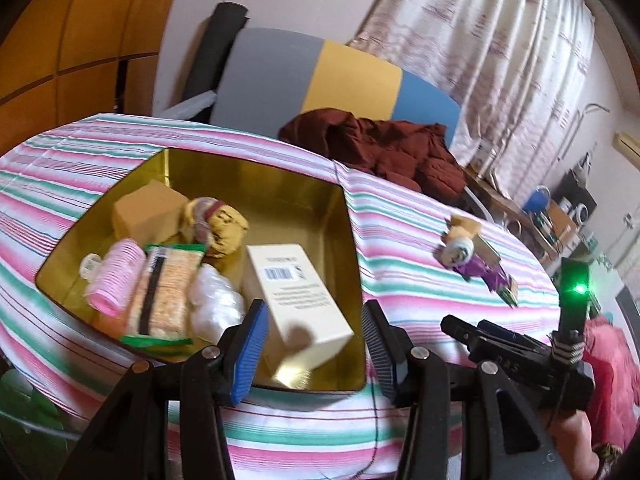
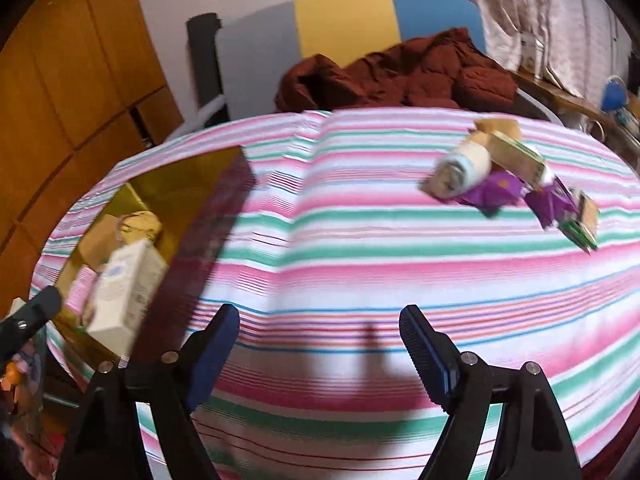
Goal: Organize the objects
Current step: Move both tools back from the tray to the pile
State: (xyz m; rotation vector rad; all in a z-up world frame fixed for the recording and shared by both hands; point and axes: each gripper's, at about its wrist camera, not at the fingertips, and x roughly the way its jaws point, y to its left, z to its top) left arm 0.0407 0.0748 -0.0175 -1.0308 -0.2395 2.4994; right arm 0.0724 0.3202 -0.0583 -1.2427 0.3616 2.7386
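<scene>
- My left tongs [image 1: 314,344] stood partly apart with nothing between the blue pads, poised over the near edge of the gold tin [image 1: 348,216].
- My right tongs [image 2: 320,354] gaped wide and empty above the striped cloth [image 2: 340,240] covering the counter.
- In the left view, the right tongs showed as a black body with a green light at the lower right, clear of the tin.
- Inside the tin, nearest me, a white box [image 1: 296,300] leaned tilted against the right wall, barcode side up.
- Just left of it lay a clear plastic bundle [image 1: 214,304], then a long snack bar in a green-edged wrapper [image 1: 162,296], then a pink hair roller [image 1: 116,280].
- Behind those sat a tan cardboard box [image 1: 146,210] and a yellowish knitted roll [image 1: 218,226], touching each other.
- Well apart from the tin, out on the cloth to the right, a small pile waited: a rolled pale cloth [image 2: 460,174], a purple wrapper [image 2: 500,192] and a gold-brown carton [image 2: 516,156]; the blur kept me from telling more, perhaps a green packet at its far end.
- Beyond the counter, a dark red jacket [image 2: 404,72] lay heaped on a chair with grey, yellow and blue panels [image 2: 344,24].
</scene>
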